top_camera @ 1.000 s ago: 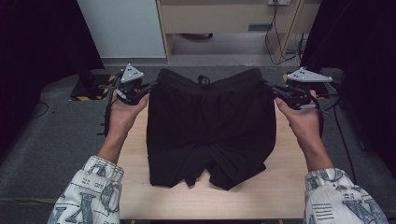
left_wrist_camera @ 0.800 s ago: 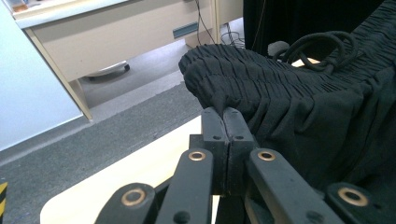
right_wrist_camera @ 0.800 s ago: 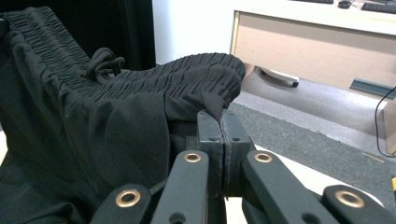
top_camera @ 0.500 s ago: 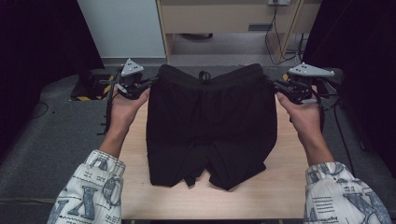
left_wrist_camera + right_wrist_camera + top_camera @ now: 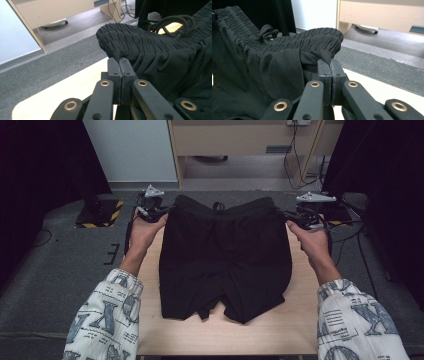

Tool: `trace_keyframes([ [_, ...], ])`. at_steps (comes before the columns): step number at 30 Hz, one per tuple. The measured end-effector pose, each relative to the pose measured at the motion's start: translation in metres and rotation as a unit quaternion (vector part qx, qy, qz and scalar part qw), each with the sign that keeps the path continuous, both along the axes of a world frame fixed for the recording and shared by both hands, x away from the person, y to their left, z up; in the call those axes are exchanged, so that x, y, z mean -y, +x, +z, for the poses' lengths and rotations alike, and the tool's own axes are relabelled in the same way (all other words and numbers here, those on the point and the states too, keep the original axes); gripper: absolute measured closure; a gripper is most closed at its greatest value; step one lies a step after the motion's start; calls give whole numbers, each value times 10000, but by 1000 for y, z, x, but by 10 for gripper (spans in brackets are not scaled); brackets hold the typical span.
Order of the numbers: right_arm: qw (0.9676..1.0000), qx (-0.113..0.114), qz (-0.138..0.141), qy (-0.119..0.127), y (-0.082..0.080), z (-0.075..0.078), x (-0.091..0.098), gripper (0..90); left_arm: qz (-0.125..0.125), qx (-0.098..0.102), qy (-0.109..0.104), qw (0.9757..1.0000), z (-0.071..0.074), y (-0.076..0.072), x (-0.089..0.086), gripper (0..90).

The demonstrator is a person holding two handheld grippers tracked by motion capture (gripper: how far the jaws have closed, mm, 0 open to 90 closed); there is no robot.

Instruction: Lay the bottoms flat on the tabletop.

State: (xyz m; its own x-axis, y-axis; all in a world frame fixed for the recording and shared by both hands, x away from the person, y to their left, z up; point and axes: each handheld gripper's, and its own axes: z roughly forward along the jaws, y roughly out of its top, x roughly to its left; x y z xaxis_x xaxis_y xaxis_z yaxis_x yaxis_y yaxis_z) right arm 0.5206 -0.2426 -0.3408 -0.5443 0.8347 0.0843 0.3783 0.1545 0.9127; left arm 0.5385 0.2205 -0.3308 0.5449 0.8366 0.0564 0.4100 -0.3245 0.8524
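Observation:
Black shorts (image 5: 225, 260) with an elastic waistband and a drawstring lie spread on the light wooden table (image 5: 300, 320), waistband at the far edge, legs toward the person. My left gripper (image 5: 165, 212) pinches the left end of the waistband (image 5: 117, 42); its jaws are shut on the fabric (image 5: 120, 60). At the other end, my right gripper (image 5: 290, 220) is shut on the right corner of the waistband (image 5: 324, 41), and the cloth is caught between its pads (image 5: 329, 61). The waistband is stretched between the two grippers.
Grey carpet surrounds the table (image 5: 70, 265). Beyond the table stand a white panel (image 5: 130, 150) and a wooden desk (image 5: 240, 140) with cables. A black and yellow block (image 5: 100, 212) lies on the floor at the left. Dark curtains hang on both sides.
Both hands have moved toward the person and down with the waistband. The shorts now lie flatter and farther onto the table.

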Motion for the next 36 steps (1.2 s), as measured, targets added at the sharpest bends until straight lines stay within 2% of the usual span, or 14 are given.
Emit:
trace_keyframes([
  [11, 9990, -428, -93, 31, 36, -36, 2, 894, 19, -377, 52, 9993, -30, 34, 6, 886],
  [15, 9983, -536, -203, 32, 63, -33, 2, 894, 96, -340, 126, 9993, -19, 60, 13, 886],
  [17, 9977, -571, -365, 42, 84, -26, 1, 891, 221, -286, 6, 9993, -9, 77, 18, 885],
  [19, 9955, -624, -645, 290, 101, -23, 0, 782, 374, -278, -6, 9989, -8, 90, 25, 852],
  [20, 9929, -785, -791, 420, 106, -28, -5, 616, 471, -369, 88, 9982, -11, 93, 27, 712],
  [21, 9929, -785, -791, 420, 106, -28, -5, 616, 551, -431, 175, 9974, -14, 92, 29, 712],
  [23, 9942, -725, -767, 227, 98, -33, -12, 563, 471, -351, 108, 9982, -20, 82, 30, 664],
  [25, 9956, -792, -504, 34, 78, -43, -16, 538, 372, -298, 214, 9986, -24, 69, 30, 623],
  [26, 9956, -792, -504, 34, 78, -43, -16, 538, 358, -309, 245, 9986, -26, 65, 29, 623],
  [27, 9953, -894, -359, -27, 65, -50, -17, 512, 282, -281, 284, 9988, -31, 50, 28, 584],
  [28, 9953, -894, -359, -27, 65, -50, -17, 512, 282, -281, 284, 9988, -31, 50, 28, 577],
  [31, 9944, -1008, -301, -113, 40, -63, -17, 473, 212, -283, 296, 9989, -38, 30, 27, 539],
  [35, 9940, -1041, -304, -156, 24, -69, -17, 434, 89, -308, 319, 9990, -51, 1, 28, 521],
  [36, 9943, -1007, -298, -191, 12, -72, -18, 411, 68, -306, 306, 9990, -53, -4, 28, 498],
])
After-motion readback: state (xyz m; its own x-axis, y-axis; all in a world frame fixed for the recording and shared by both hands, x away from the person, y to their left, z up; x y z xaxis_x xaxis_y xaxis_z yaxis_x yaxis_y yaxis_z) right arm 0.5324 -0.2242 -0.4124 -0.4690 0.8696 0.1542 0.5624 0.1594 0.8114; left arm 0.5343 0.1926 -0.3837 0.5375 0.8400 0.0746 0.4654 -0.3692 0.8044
